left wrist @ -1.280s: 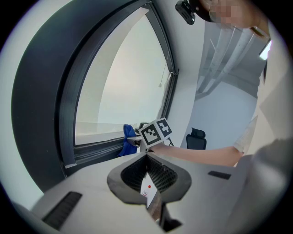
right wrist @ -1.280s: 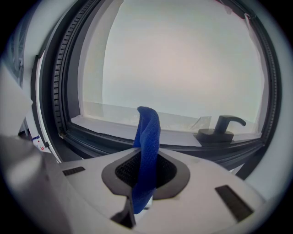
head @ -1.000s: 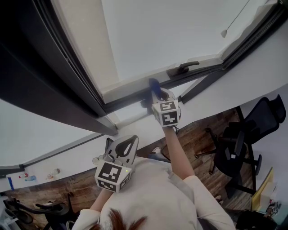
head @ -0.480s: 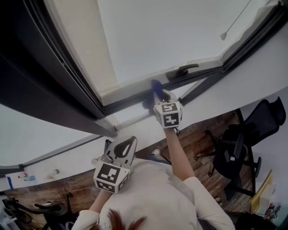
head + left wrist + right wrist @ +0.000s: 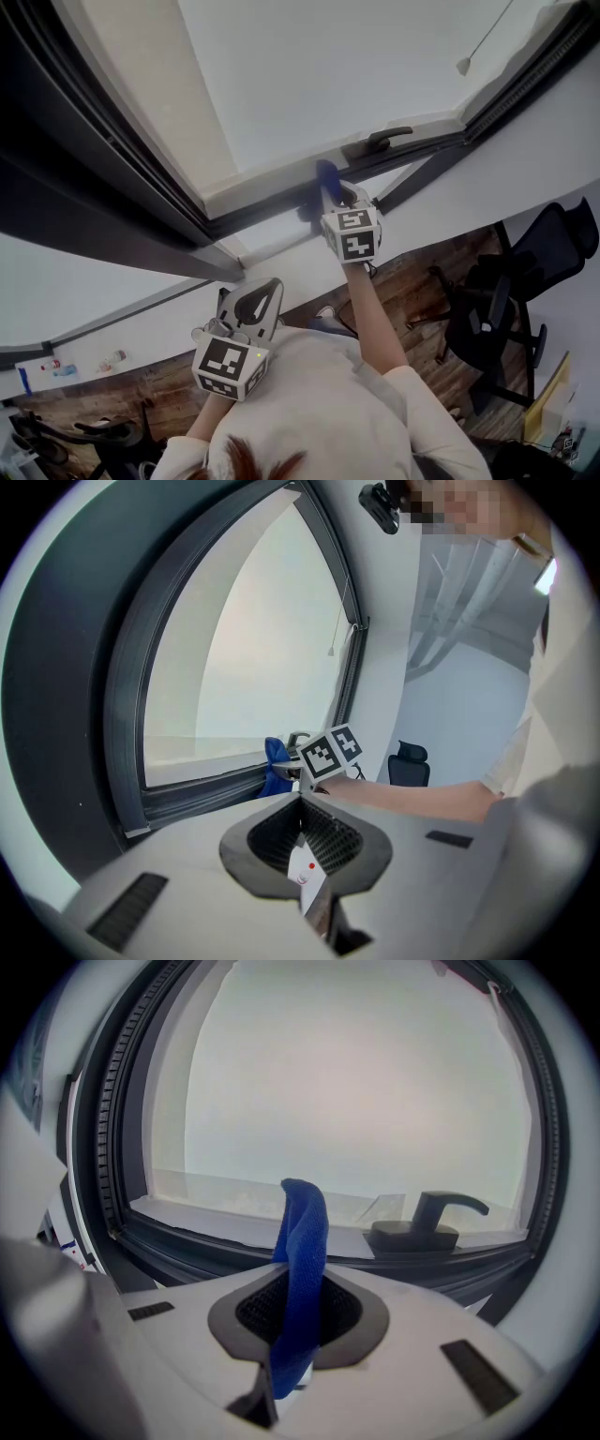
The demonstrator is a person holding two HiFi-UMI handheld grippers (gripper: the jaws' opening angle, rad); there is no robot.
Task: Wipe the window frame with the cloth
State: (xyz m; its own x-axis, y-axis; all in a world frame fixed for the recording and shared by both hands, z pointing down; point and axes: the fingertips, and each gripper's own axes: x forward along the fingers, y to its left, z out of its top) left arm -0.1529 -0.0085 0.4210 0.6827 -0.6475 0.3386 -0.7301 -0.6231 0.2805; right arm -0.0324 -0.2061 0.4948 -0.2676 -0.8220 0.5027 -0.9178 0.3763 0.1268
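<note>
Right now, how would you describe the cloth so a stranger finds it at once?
Look at the big window, then down to its dark lower frame with a black handle. Beside that handle the right gripper pinches a cloth; it is the only blue thing there.

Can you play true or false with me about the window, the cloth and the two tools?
1. The right tool pinches a blue cloth. True.
2. The left tool holds a cloth too. False: its jaws are shut with nothing between them.
3. The window handle is white. False: it is black.
4. A black office chair stands on the wooden floor. True.
5. The cloth is up by the window frame. True.
</note>
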